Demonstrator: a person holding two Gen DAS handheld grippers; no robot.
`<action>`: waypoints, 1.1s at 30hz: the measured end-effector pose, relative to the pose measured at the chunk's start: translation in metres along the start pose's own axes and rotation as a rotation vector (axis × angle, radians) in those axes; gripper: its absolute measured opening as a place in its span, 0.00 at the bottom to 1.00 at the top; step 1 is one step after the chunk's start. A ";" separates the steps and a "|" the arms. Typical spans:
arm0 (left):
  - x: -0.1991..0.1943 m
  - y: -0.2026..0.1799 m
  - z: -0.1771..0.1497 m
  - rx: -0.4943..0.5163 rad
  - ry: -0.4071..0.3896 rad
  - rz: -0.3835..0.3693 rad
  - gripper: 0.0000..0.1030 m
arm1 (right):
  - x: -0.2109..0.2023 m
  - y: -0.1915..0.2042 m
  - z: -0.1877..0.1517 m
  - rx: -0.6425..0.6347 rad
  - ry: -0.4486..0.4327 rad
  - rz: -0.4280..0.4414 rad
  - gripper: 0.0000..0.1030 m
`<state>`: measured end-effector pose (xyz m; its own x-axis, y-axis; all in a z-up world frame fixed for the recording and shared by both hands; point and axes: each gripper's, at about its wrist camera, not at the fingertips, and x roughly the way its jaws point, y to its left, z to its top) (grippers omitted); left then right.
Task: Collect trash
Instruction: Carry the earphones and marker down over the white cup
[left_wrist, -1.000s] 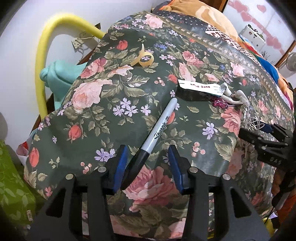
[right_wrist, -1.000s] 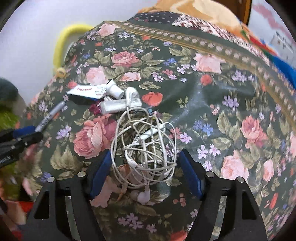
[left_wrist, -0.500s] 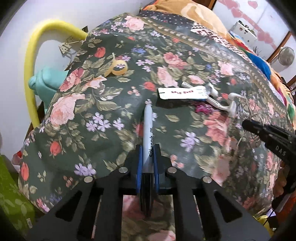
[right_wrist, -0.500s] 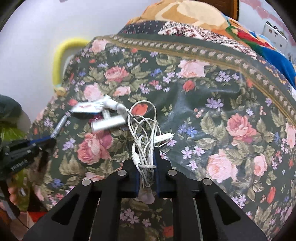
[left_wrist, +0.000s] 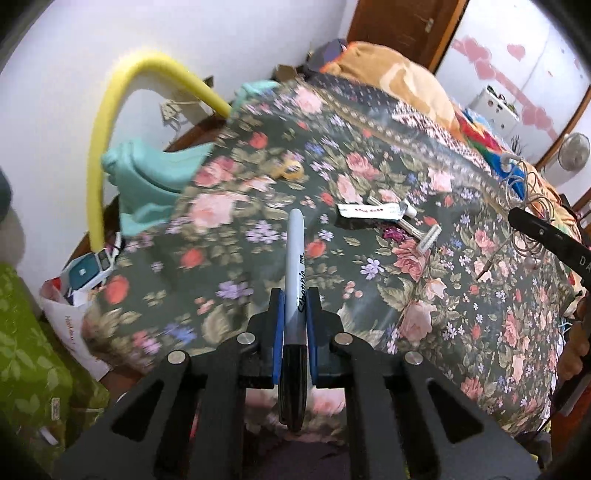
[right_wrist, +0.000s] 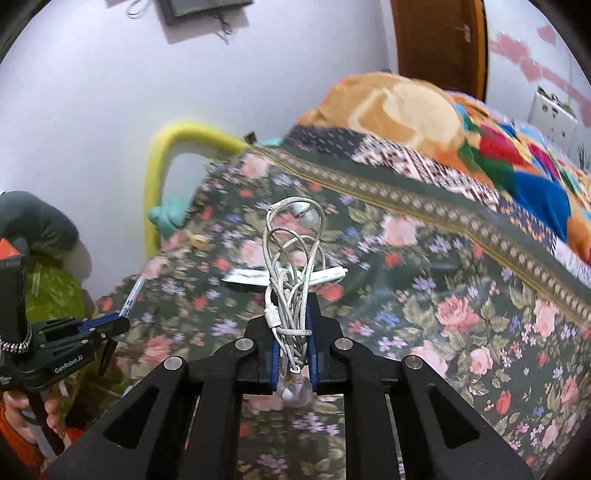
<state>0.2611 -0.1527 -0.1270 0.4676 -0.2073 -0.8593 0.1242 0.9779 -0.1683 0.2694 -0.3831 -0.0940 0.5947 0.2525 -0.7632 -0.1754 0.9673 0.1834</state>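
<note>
My left gripper (left_wrist: 295, 295) is shut on a grey Sharpie marker (left_wrist: 295, 254), held lengthwise above the floral bedspread (left_wrist: 369, 295), its black cap toward the camera. My right gripper (right_wrist: 293, 300) is shut on a bundle of tangled white earphone cables (right_wrist: 291, 258), lifted off the bed. In the right wrist view the left gripper (right_wrist: 110, 325) shows at the left edge with the marker (right_wrist: 133, 293). The right gripper's tip (left_wrist: 535, 232) with dangling cables (left_wrist: 524, 218) shows at the right of the left wrist view. On the bed lie a squeezed white tube (left_wrist: 373, 211), a white razor (left_wrist: 424, 238) and a tape scrap (left_wrist: 291, 170).
A yellow foam-covered rail (left_wrist: 110, 122) curves beside the bed, with teal cloth (left_wrist: 147, 177) on it. A white bag of clutter (left_wrist: 74, 288) and a green cushion (left_wrist: 26, 350) sit below left. An orange blanket (right_wrist: 399, 107) and colourful quilt (right_wrist: 517, 158) lie at the far end.
Both grippers closed, the left on the marker and the right on the earphone cables. Both have since lifted their objects up off the bedspread.
</note>
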 end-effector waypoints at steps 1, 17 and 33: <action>-0.007 0.003 -0.002 -0.008 -0.010 0.004 0.10 | -0.004 0.010 0.001 -0.012 -0.006 0.011 0.10; -0.095 0.111 -0.089 -0.205 -0.092 0.124 0.10 | -0.010 0.168 -0.031 -0.209 0.017 0.205 0.10; -0.117 0.214 -0.197 -0.411 -0.027 0.238 0.10 | 0.035 0.318 -0.106 -0.440 0.198 0.348 0.10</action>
<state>0.0605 0.0868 -0.1578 0.4640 0.0280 -0.8854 -0.3433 0.9271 -0.1505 0.1513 -0.0695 -0.1277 0.2938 0.5025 -0.8131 -0.6679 0.7165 0.2014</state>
